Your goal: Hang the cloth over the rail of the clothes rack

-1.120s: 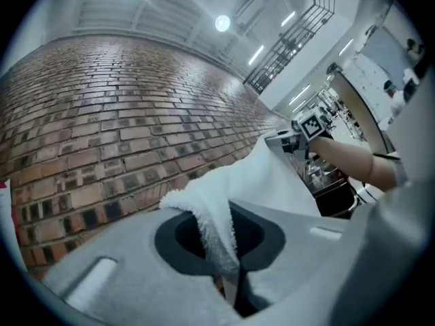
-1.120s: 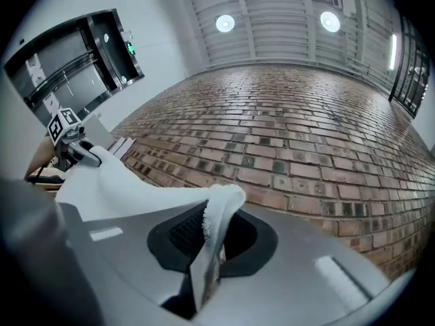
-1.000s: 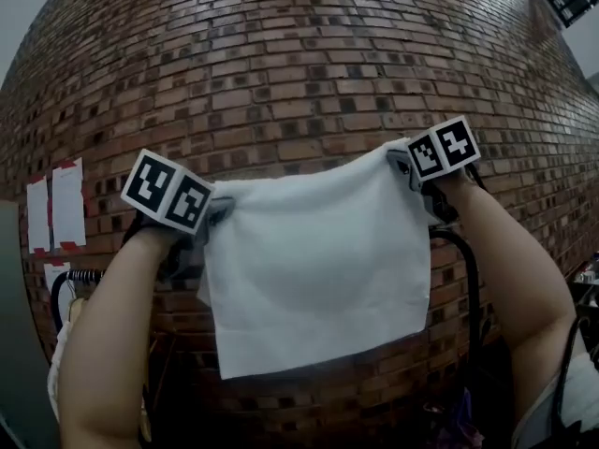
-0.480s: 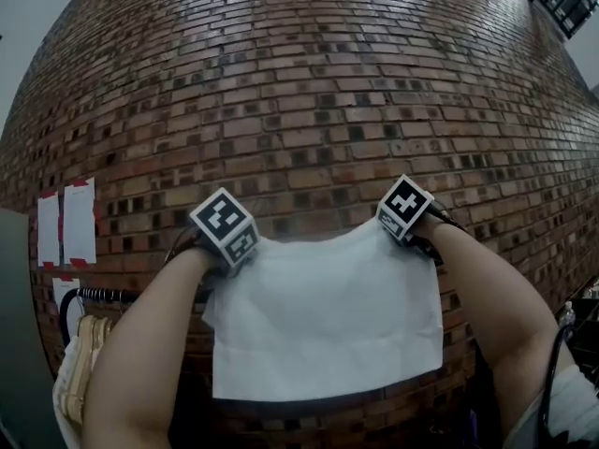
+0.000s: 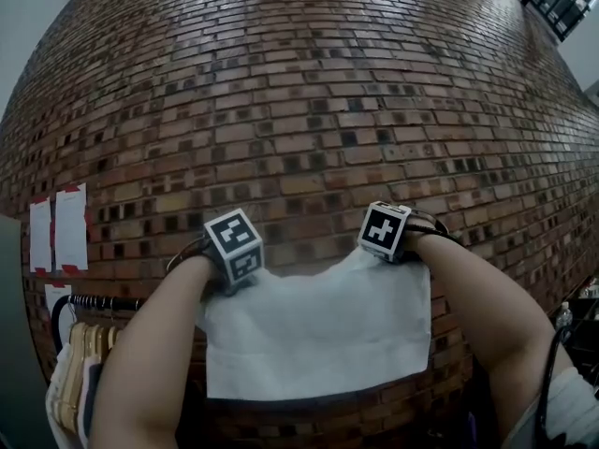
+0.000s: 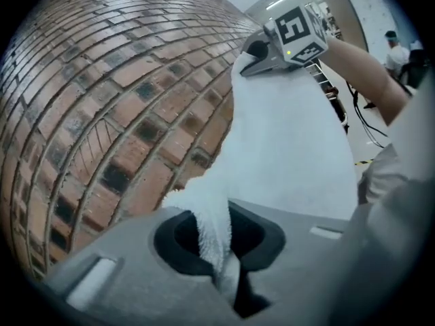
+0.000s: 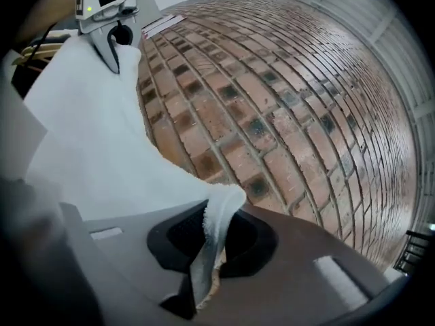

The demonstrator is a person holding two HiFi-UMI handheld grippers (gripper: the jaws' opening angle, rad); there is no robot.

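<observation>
Head view: facing a red brick wall [image 5: 299,101] across nearly the whole frame. Holding a white cloth [image 5: 318,335] spread flat at 6 o'clock in front of that wall, with its top edge sagging a little between two raised corners and its lower edge hanging free, nearly level. Reaching up to those corners with the left forearm [image 5: 140,363] from 7 o'clock and the right forearm [image 5: 477,316] from 5 o'clock. Showing a black rail [image 5: 101,300] with wooden hangers [image 5: 80,358] at 8 o'clock, beyond the left forearm and apart from the cloth. Hiding whatever stands directly behind the cloth. Showing two white sheets of paper [image 5: 56,227] taped to the bricks at 9 o'clock and a dark window grille [image 5: 560,3] at 1 o'clock.

Left gripper view: pinching one top corner of the cloth in the left gripper [image 6: 226,277] at 6 o'clock, jaws drawn narrow on the bunched terry fabric. Stretching the cloth away from there toward its far corner at 1 o'clock, with brick filling 9 to 12 o'clock.

Right gripper view: clamping the other top corner in the right gripper [image 7: 204,277] at 6 o'clock, jaws likewise narrow with the folded edge squeezed between them. Stretching the cloth off toward 11 o'clock, with the wall covering 12 to 4 o'clock.
</observation>
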